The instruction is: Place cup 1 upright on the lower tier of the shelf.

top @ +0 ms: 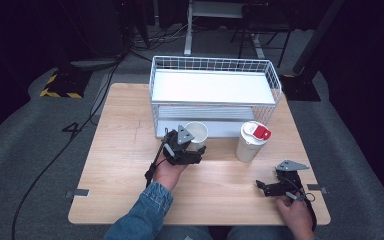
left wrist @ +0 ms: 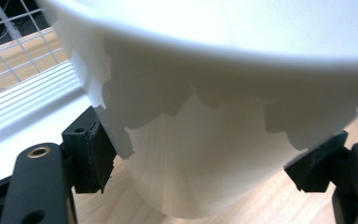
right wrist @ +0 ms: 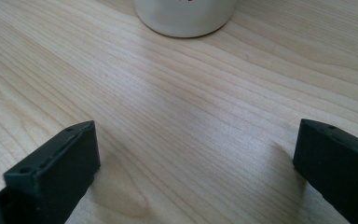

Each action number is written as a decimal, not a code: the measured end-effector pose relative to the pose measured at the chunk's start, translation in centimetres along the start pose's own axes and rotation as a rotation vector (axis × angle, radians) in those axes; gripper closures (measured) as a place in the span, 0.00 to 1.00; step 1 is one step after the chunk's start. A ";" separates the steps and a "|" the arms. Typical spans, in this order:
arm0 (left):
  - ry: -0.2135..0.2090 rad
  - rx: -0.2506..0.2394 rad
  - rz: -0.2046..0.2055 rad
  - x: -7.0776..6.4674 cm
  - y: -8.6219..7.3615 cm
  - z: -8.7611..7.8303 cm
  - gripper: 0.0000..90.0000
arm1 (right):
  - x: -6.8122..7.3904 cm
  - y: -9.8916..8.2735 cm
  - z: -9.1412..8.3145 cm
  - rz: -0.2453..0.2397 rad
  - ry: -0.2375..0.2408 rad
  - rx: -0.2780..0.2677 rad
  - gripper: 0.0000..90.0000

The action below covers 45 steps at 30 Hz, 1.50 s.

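The left hand-held gripper (top: 194,150) is closed on a white cup (top: 196,133), and the cup is squeezed between its two black pads (left wrist: 98,156). The cup is held near the front of the white wire rack (top: 215,95), at the far middle of the wooden tabletop (top: 130,165). The right hand-held gripper (top: 267,187) is kept open on the near right of the tabletop, with nothing between its jaws. A white bottle with a red cap (top: 251,141) is seen just beyond it.
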<state>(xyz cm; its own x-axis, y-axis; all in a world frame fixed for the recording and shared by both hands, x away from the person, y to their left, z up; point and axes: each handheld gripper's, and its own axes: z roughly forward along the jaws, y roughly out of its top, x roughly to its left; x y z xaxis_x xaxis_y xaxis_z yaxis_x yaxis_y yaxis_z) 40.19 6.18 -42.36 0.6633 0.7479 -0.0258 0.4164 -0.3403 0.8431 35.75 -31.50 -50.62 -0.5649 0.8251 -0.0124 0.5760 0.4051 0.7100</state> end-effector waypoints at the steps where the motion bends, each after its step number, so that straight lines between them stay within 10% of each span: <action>1: 0.003 -0.006 -0.007 0.2 0.1 0.1 0.26 | 0.0 0.0 0.0 0.000 -0.001 -0.001 0.00; 15: 0.101 -0.019 -0.061 1.6 0.3 2.5 0.26 | 0.0 0.0 0.0 0.000 -0.001 -0.001 0.00; 45: 0.146 -0.039 -0.096 3.2 1.0 8.0 0.26 | 0.0 0.0 0.0 0.004 -0.001 0.001 0.00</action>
<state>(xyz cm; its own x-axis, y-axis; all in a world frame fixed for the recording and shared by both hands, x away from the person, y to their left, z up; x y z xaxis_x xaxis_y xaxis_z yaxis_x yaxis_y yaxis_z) 47.66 3.69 -45.91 0.5233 0.8516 -0.0309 0.4467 -0.2432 0.8610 35.73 -31.47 -50.61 -0.5621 0.8270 -0.0108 0.5787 0.4026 0.7093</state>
